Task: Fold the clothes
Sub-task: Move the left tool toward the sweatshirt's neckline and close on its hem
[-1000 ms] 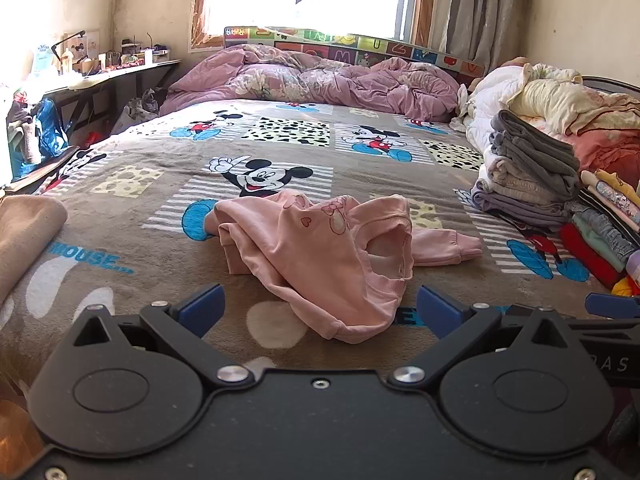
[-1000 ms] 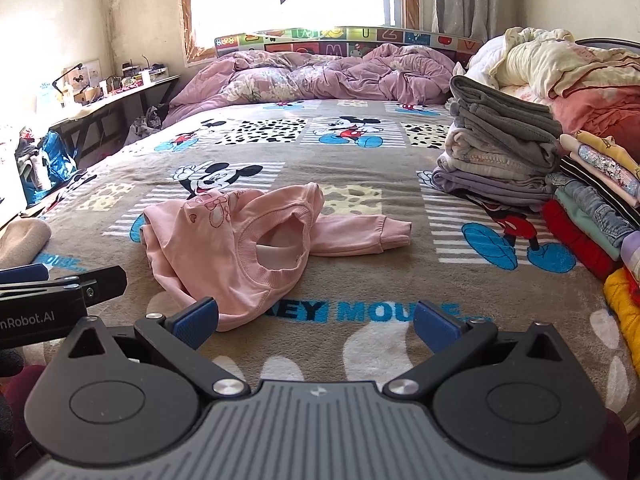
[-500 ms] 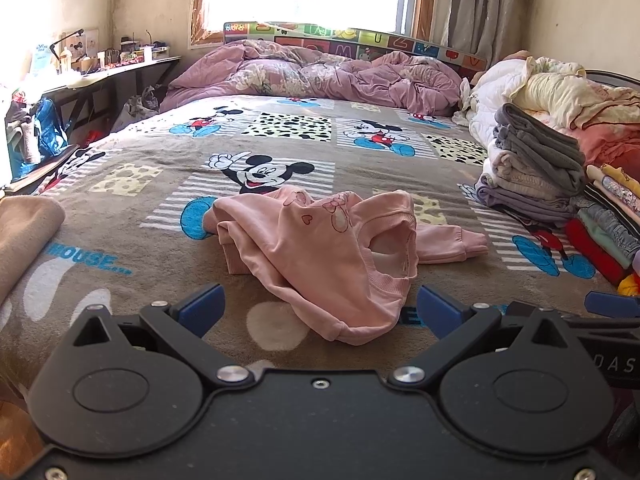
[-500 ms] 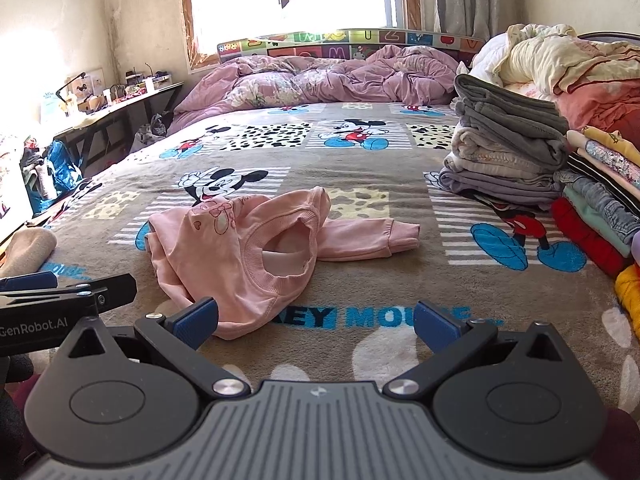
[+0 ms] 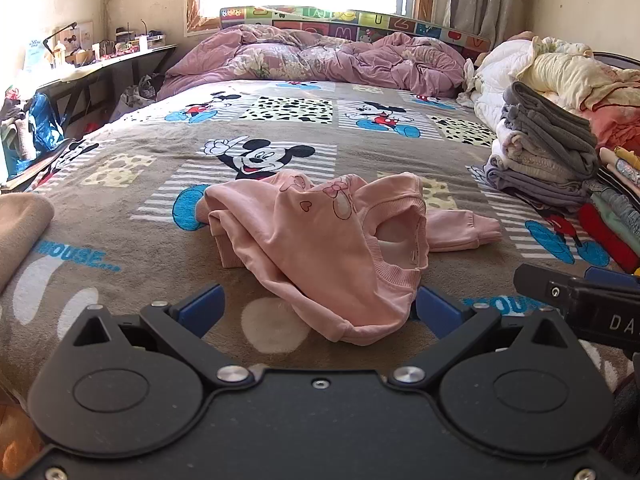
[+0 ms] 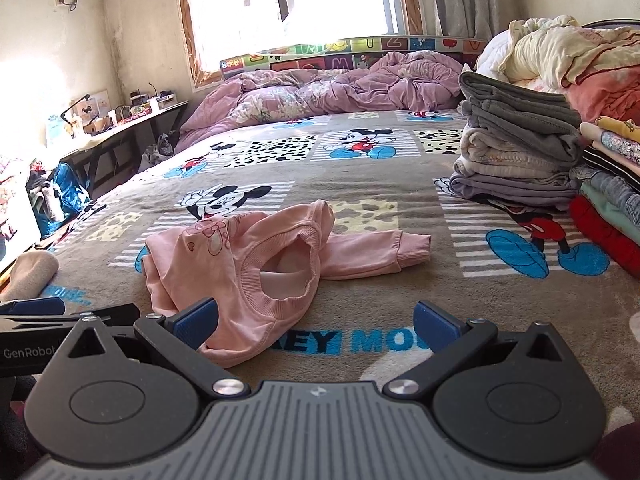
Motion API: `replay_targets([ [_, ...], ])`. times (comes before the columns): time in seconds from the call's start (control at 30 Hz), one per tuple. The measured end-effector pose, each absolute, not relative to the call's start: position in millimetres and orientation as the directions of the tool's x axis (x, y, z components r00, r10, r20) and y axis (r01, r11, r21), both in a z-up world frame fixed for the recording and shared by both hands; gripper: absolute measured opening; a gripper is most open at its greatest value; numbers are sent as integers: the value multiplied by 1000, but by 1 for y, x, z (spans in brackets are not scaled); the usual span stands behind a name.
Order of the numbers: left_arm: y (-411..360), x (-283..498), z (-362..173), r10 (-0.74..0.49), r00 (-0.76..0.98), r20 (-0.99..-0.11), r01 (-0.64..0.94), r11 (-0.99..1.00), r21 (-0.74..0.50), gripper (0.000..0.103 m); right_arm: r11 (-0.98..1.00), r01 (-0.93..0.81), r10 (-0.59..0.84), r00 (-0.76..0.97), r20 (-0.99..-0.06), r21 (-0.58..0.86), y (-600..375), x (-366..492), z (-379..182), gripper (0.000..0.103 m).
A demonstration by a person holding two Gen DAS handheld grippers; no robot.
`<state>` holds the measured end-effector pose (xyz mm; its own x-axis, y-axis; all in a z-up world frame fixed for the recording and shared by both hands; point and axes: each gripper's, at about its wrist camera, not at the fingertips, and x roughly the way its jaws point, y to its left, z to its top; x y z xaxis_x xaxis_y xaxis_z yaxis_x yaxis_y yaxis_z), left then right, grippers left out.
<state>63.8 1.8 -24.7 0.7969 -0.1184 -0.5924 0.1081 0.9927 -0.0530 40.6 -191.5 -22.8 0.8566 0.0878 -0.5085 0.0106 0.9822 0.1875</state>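
Observation:
A small pink sweatshirt (image 5: 320,248) lies crumpled on the cartoon-mouse blanket (image 5: 120,208), neck opening toward me, one sleeve stretched right. My left gripper (image 5: 318,312) is open, its blue fingertips (image 5: 202,308) either side of the sweatshirt's near hem, just short of it. In the right wrist view the same sweatshirt (image 6: 248,264) sits left of centre. My right gripper (image 6: 316,322) is open too, and its left fingertip (image 6: 196,320) overlaps the hem edge. Neither gripper holds anything.
Folded grey and lilac clothes (image 6: 516,152) are stacked at the right, with a colourful pile (image 6: 612,208) beside them. A rumpled purple duvet (image 5: 320,60) lies at the headboard. A tan cloth (image 5: 20,228) sits at the left edge, and a cluttered desk (image 5: 100,56) stands beyond.
Both grippers have moved forward and lower toward the pink sweatshirt, which now fills more of each view. The sweatshirt itself has not moved, and both stay open.

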Motion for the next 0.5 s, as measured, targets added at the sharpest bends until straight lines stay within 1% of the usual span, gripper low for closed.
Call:
replay_targets([
  [0.27, -5, 94, -51, -91, 769, -632, 98, 995, -24, 103, 975, -61, 149, 893, -425, 214, -208, 71, -55, 103],
  [0.4, -10, 109, -65, -87, 763, -640, 100, 995, -15, 103, 969, -71, 167, 894, -415, 236, -217, 88, -76, 103],
  [0.5, -14, 121, -77, -87, 758, -646, 101, 995, -14, 103, 973, -67, 157, 891, -426, 219, -221, 97, -93, 103],
])
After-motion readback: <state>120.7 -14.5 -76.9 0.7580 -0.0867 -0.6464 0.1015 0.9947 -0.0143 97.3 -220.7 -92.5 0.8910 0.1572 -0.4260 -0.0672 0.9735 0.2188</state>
